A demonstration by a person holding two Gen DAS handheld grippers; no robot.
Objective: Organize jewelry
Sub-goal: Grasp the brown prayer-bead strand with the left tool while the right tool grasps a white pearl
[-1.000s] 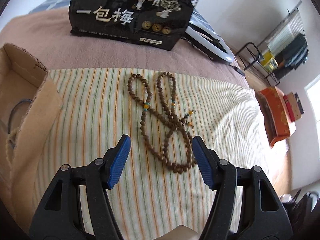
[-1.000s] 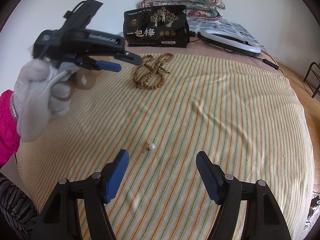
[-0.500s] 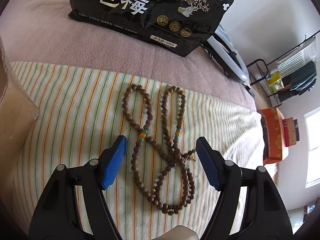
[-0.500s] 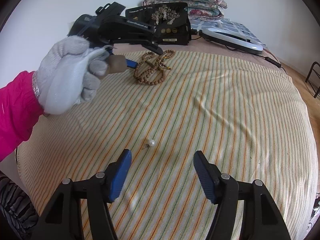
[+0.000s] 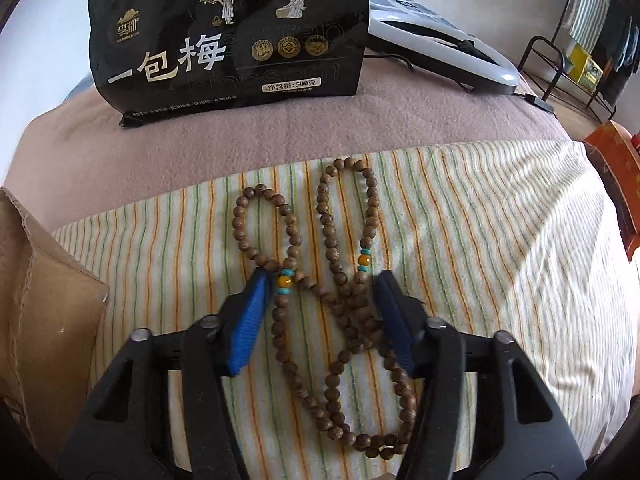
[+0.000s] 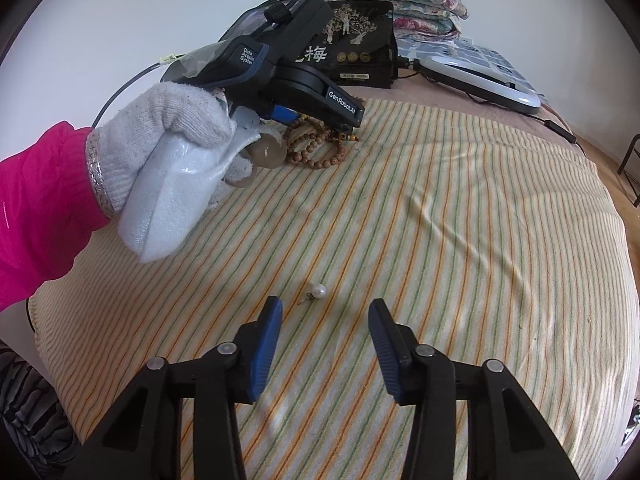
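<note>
A striped towel (image 5: 460, 240) covers the bed. The bead necklace (image 5: 340, 304) lies near its far edge, between the left gripper (image 5: 324, 312) jaws, which have just been closing, not yet pinching. The right gripper (image 6: 324, 344), also closing, is empty, just short of a pearl earring (image 6: 318, 292) near the towel's front edge.

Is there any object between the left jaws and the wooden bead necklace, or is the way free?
Nothing visible stands in the way. The left gripper already straddles the bead necklace on the striped towel; its jaws have just been closing, with only strands between them. The black snack bag stands well behind.
</note>
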